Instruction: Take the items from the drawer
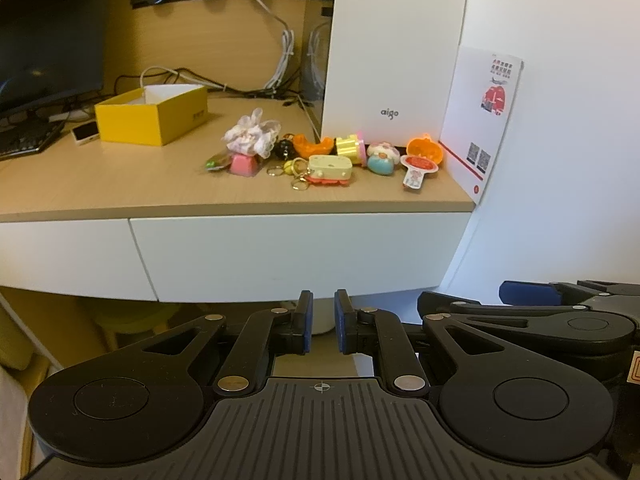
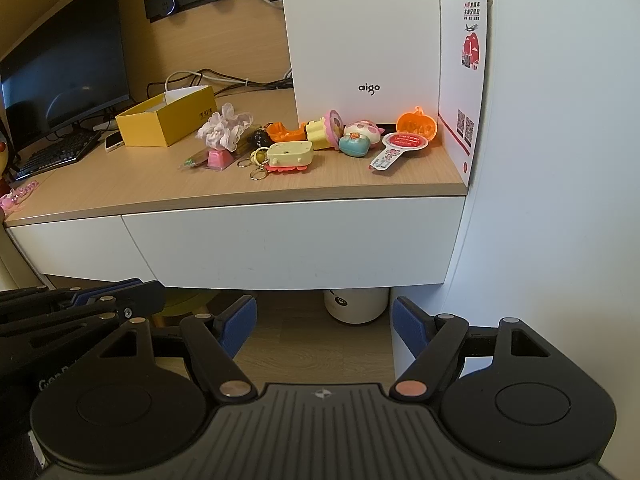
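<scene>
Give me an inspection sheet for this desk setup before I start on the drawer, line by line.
Surface: wooden desktop, bare along its front edge.
Job's things: right drawer closed; nothing taken out that I can tell.
Clutter: small toys and keychains heaped by the white aigo box; open yellow box.
Grippers: left gripper nearly closed, empty; right gripper open, empty; both below the drawer.
Cables: white and black cords behind the boxes.
Surroundings: monitor, keyboard, white wall.
</scene>
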A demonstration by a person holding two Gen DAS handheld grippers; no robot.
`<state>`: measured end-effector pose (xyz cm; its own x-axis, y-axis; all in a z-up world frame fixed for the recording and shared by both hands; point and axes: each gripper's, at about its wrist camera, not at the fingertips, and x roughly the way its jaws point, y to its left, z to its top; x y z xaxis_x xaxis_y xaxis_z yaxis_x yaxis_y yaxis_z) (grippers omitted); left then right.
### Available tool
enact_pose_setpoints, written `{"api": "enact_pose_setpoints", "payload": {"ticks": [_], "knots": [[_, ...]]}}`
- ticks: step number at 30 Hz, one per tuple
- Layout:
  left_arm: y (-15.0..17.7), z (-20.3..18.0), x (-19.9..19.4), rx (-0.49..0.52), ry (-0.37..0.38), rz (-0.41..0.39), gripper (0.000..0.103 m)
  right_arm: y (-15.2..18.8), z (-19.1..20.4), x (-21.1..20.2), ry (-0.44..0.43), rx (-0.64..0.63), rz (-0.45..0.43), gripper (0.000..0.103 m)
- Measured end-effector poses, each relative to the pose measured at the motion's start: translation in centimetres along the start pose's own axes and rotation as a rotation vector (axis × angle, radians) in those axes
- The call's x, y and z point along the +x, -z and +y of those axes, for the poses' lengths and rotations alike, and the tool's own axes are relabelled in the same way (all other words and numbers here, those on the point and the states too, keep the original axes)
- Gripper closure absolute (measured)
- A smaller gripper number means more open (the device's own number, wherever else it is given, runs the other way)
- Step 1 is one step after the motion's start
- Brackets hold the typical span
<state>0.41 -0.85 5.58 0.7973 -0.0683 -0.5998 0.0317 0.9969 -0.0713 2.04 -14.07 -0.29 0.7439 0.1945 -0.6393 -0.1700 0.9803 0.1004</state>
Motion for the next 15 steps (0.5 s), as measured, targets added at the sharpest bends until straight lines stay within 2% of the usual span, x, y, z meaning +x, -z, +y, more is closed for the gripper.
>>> {"api": "enact_pose_setpoints", "payload": {"ticks": [15], "knots": [[0.14,0.11,-0.05,-0.007,0.005,-0.004,0.089,-0.07,0.08,-0.01,0.001,0.001,0.002,0.027]]}}
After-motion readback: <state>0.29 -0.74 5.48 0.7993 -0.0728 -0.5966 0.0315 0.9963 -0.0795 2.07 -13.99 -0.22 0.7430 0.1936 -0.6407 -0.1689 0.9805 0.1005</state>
